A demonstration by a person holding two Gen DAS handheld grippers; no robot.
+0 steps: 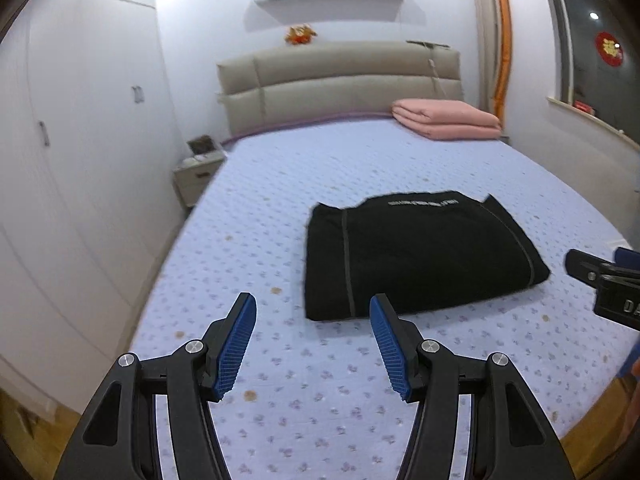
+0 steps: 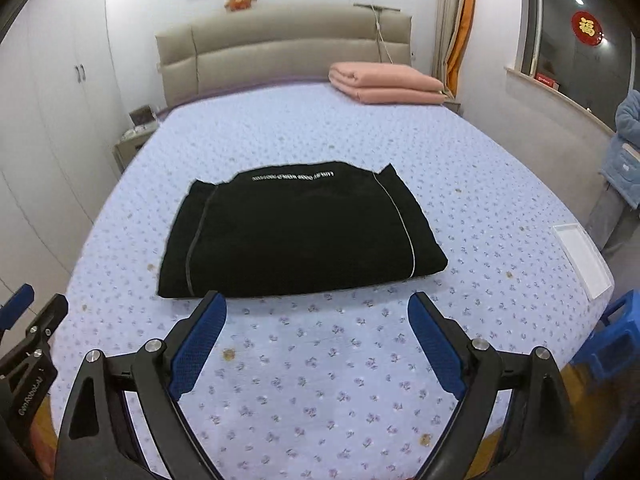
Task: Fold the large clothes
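Observation:
A black garment (image 1: 420, 256) (image 2: 300, 236) lies folded into a flat rectangle on the lilac flowered bed sheet (image 1: 320, 380) (image 2: 320, 380), with a line of white lettering near its far edge. My left gripper (image 1: 312, 344) hangs above the sheet, short of the garment's near left corner, open with nothing between its blue pads. My right gripper (image 2: 316, 340) is open too and empty, held above the sheet just before the garment's near edge. Part of the right gripper (image 1: 600, 280) shows at the right edge of the left wrist view, and part of the left gripper (image 2: 28, 344) at the left edge of the right wrist view.
A folded pink blanket (image 1: 448, 118) (image 2: 384, 88) lies at the bed's far right by the beige headboard (image 1: 340, 76). A white tray (image 2: 580, 256) sits at the bed's right edge. A person in a pale blue jacket (image 2: 624, 152) stands at right, beside a blue stool (image 2: 612, 344). White wardrobes (image 1: 80, 160) line the left.

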